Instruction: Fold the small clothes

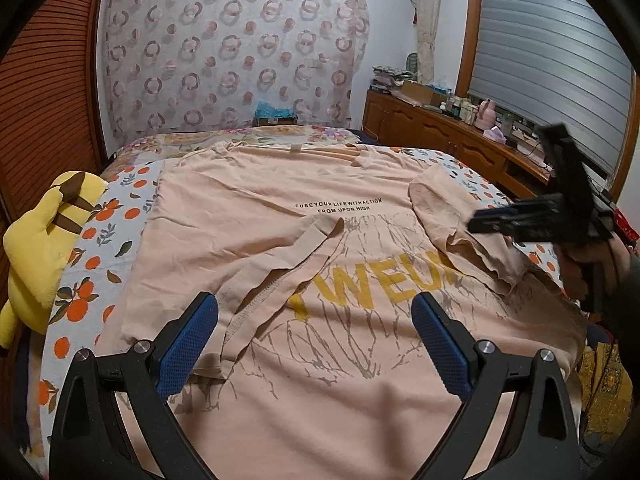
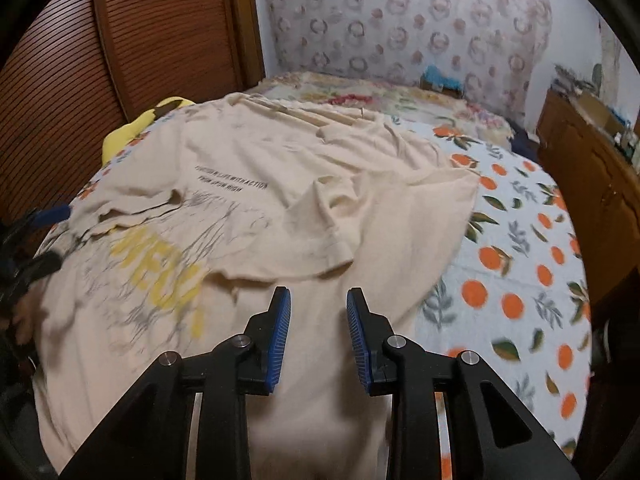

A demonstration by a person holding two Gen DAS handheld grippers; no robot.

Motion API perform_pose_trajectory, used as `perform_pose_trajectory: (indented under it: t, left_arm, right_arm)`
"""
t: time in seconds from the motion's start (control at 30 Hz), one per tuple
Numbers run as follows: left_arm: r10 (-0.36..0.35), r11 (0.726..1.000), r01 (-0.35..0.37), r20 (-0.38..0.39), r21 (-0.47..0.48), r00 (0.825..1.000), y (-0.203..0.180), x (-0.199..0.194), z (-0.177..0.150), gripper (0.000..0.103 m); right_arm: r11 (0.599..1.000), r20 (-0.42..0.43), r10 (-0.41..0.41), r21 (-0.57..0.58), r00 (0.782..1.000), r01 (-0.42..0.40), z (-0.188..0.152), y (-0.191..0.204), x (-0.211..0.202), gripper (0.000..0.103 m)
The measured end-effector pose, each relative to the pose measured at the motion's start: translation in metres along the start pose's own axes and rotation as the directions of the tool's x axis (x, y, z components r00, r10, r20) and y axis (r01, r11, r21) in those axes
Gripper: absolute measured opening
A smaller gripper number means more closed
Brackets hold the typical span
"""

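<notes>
The shirt [image 1: 320,240] lies lengthwise, collar toward the headboard, sleeves folded in; both the left gripper [image 1: 316,332] and the right gripper [image 2: 318,320] gape empty.

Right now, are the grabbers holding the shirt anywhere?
No. The left gripper is open above the shirt, and the right gripper is open too, with nothing between its pads. Both sleeves lie folded in.

A peach T-shirt [image 1: 328,240] with yellow lettering and grey branch print lies flat, filling the frame's centre, both sleeves folded inward at 9 and 3 o'clock.
</notes>
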State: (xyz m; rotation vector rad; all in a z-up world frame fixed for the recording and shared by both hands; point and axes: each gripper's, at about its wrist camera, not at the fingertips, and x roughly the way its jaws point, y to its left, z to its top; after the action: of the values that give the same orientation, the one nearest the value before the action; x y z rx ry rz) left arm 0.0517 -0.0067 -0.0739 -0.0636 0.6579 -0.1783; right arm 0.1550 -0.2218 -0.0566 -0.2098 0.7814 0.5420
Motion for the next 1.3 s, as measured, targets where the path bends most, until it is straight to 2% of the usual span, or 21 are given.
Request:
perform_pose_trajectory:
  t: [0.17, 0.2, 0.23, 0.33, 0.53, 0.67, 0.77, 0.8, 0.9, 1.0, 1.17, 1.3]
  left_arm:
    - [-0.003, 1.000, 0.003, -0.005, 0.005, 1.000, -0.001, 0.000, -0.002, 0.098]
    - [-0.004, 1.000, 0.004, -0.006, 0.006, 1.000, 0.000, 0.000, -0.002, 0.098]
    - [-0.003, 1.000, 0.003, -0.007, 0.006, 1.000, 0.000, 0.000, -0.002, 0.098]
    - [-0.005, 1.000, 0.005, -0.008, 0.004, 1.000, 0.002, 0.000, -0.003, 0.098]
    - [-0.002, 1.000, 0.002, -0.007, -0.004, 1.000, 0.007, -0.002, -0.005, 0.098]
    - [-0.003, 1.000, 0.003, -0.003, -0.008, 1.000, 0.008, -0.002, -0.003, 0.098]
    - [-0.002, 1.000, 0.002, -0.005, -0.006, 1.000, 0.008, -0.002, -0.003, 0.098]
    - [-0.001, 1.000, 0.001, -0.003, -0.007, 1.000, 0.008, -0.002, -0.003, 0.098]
    - [0.006, 1.000, -0.006, -0.002, -0.014, 1.000, 0.012, -0.002, -0.002, 0.098]
    - [0.020, 1.000, -0.020, -0.007, -0.004, 1.000, 0.018, 0.000, 0.001, 0.098]
    - [0.014, 1.000, -0.013, -0.017, 0.010, 1.000, 0.033, 0.003, 0.009, 0.098]
    - [0.049, 0.999, -0.049, -0.029, 0.011, 0.998, 0.052, 0.006, 0.018, 0.098]
  right_arm:
    - [0.999, -0.034, 0.022, 0.031, 0.999, -0.021, 0.023, 0.001, 0.026, 0.030]
    - [0.999, -0.036, 0.029, 0.030, 0.999, -0.028, 0.026, 0.002, 0.029, 0.024]
    - [0.999, -0.034, 0.025, 0.027, 0.999, -0.024, 0.028, 0.005, 0.031, 0.011]
    - [0.998, -0.007, 0.060, 0.000, 0.998, -0.060, 0.037, 0.015, 0.034, 0.004]
    - [0.993, 0.072, 0.094, -0.084, 0.993, -0.088, 0.055, 0.048, 0.021, 0.003]
    - [0.989, 0.091, 0.126, -0.094, 0.988, -0.118, 0.065, 0.056, 0.018, 0.003]
    - [0.990, 0.100, 0.105, -0.109, 0.989, -0.094, 0.068, 0.059, 0.016, 0.003]
    - [0.990, 0.102, 0.105, -0.104, 0.989, -0.095, 0.068, 0.058, 0.016, 0.005]
    - [0.995, 0.103, 0.069, -0.082, 0.992, -0.060, 0.064, 0.052, 0.016, 0.036]
    - [0.998, 0.074, 0.018, -0.067, 0.997, -0.014, 0.054, 0.041, 0.024, 0.052]
    - [0.996, 0.003, -0.077, -0.037, 0.997, 0.077, 0.032, 0.012, 0.043, 0.054]
    - [0.994, -0.013, -0.112, 0.006, 0.994, 0.112, 0.023, -0.006, 0.051, 0.055]
